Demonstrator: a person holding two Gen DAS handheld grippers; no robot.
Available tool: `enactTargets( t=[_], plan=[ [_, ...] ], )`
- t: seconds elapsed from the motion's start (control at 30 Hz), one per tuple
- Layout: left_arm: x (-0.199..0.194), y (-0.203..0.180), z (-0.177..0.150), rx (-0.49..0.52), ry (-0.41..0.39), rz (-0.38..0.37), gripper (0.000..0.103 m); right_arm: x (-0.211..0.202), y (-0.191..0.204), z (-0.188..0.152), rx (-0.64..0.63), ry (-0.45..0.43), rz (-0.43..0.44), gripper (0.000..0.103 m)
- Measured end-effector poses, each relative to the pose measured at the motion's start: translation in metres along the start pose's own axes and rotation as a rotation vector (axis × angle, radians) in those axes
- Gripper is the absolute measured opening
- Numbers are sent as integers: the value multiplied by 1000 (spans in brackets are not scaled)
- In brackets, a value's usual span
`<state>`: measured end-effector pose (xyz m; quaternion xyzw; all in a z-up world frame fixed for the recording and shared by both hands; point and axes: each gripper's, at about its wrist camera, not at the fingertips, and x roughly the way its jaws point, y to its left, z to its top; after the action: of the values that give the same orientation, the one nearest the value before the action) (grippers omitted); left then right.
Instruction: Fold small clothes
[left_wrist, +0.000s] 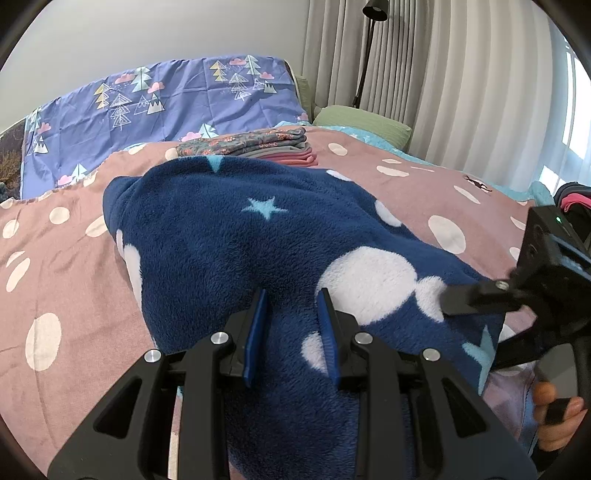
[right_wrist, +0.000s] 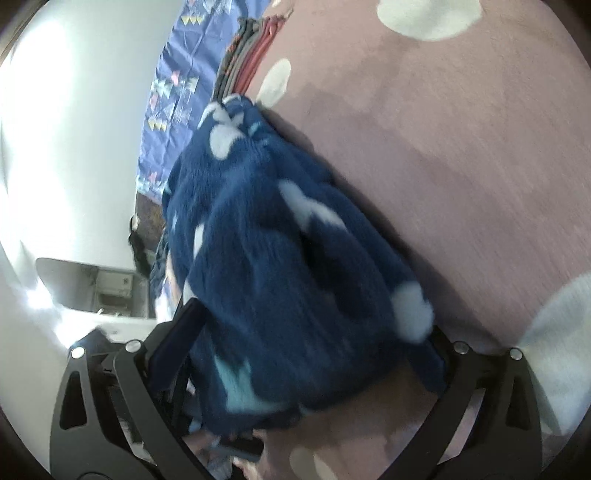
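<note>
My left gripper (left_wrist: 291, 334) pinches a fold of the navy fleece garment (left_wrist: 236, 240) on the spotted pink bedspread (left_wrist: 55, 266); my right gripper (right_wrist: 295, 365) stands spread wide, fleece bunched between its jaws. Mid-fold, I judge; next, the right should close on an edge. Folded clothes (left_wrist: 251, 146) wait by the curtains (left_wrist: 461, 74).

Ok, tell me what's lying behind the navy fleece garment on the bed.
Behind the navy fleece garment sits a stack of folded clothes on the pink dotted bedcover. The fleece covers the stack's lower front edge.
</note>
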<state>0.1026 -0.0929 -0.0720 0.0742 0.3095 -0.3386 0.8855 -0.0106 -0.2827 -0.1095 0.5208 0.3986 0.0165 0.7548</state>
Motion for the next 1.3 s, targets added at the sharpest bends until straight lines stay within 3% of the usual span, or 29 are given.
enactTargets(
  t=[0.07, 0.17, 0.27, 0.6, 0.67, 0.73, 0.77, 0.87, 0.9, 1.03, 1.2, 1.3],
  plan=[
    [0, 1, 0, -4, 0, -1, 29, 2, 6, -2, -44, -23, -19, 99],
    [1, -1, 1, -1, -2, -1, 29, 1, 2, -2, -68, -24, 9, 79],
    [0, 0, 1, 3, -2, 5, 29, -1, -2, -1, -67, -15, 28, 71],
    [-2, 2, 2, -18, -17, -4, 31, 0, -3, -1, -99, 0, 37, 70],
    [-6, 4, 5, -28, -33, -41, 42, 1, -3, -2, -108, 5, 37, 70],
    [-14, 11, 11, -60, -56, -152, 70, 1, -3, -2, -118, 5, 36, 70],
    [-16, 14, 15, -72, -66, -171, 75, 2, -2, -2, -125, 4, 34, 71],
    [-14, 26, 28, -76, -84, -47, 95, 3, -2, -2, -130, 3, 32, 71],
    [-8, 37, 34, -98, -76, 3, 98, 3, -2, -2, -131, 3, 32, 71],
    [28, 79, 40, -234, -2, -13, 99, 4, -1, -2, -139, 6, 35, 72],
    [73, 136, 40, -507, 33, -175, 102, 4, 0, -1, -155, 12, 34, 72],
    [93, 149, 42, -546, 54, -207, 102, 5, 1, -1, -163, 8, 28, 73]
  ],
)
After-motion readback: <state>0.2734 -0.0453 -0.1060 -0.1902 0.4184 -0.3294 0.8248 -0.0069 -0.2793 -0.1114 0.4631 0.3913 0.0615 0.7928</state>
